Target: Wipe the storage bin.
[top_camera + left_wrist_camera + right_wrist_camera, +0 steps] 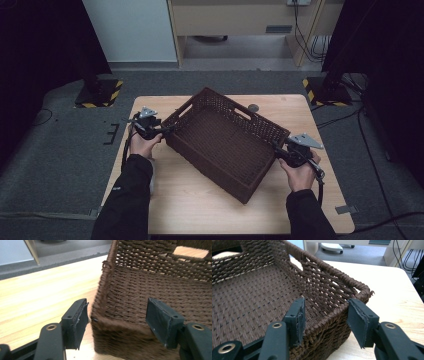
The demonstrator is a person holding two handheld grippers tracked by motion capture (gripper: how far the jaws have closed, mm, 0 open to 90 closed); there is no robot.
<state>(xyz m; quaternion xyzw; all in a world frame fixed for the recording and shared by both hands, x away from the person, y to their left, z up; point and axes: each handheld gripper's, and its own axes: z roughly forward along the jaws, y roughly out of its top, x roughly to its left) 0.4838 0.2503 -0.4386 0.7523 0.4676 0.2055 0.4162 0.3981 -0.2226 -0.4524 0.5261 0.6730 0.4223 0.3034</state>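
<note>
1. Grey carpet and a pale cabinet lie beyond the wooden table [190,200], where a brown woven basket [225,142] sits askew, one corner toward the person and its hand slots in the long walls
2. At the basket's left corner the left gripper [161,129] straddles the rim: in the left gripper view one pad stands outside the wall and the other inside over the basket floor, with clear gaps on both sides, so the jaws are spread and hold nothing
3. At the opposite end the right gripper [276,151] is set over the rim near the right corner; in the right gripper view its pads [299,315] flank the woven wall, one inside and one outside, and neither presses on it
4. Judged from this, the step in hand is taking hold of the empty basket at two opposite corners, with both claws placed but not yet closed
5. Next, both jaws need to close squarely on the thick rim, low enough not to slip off the braid, then lift or turn the basket evenly so it does not twist
</note>
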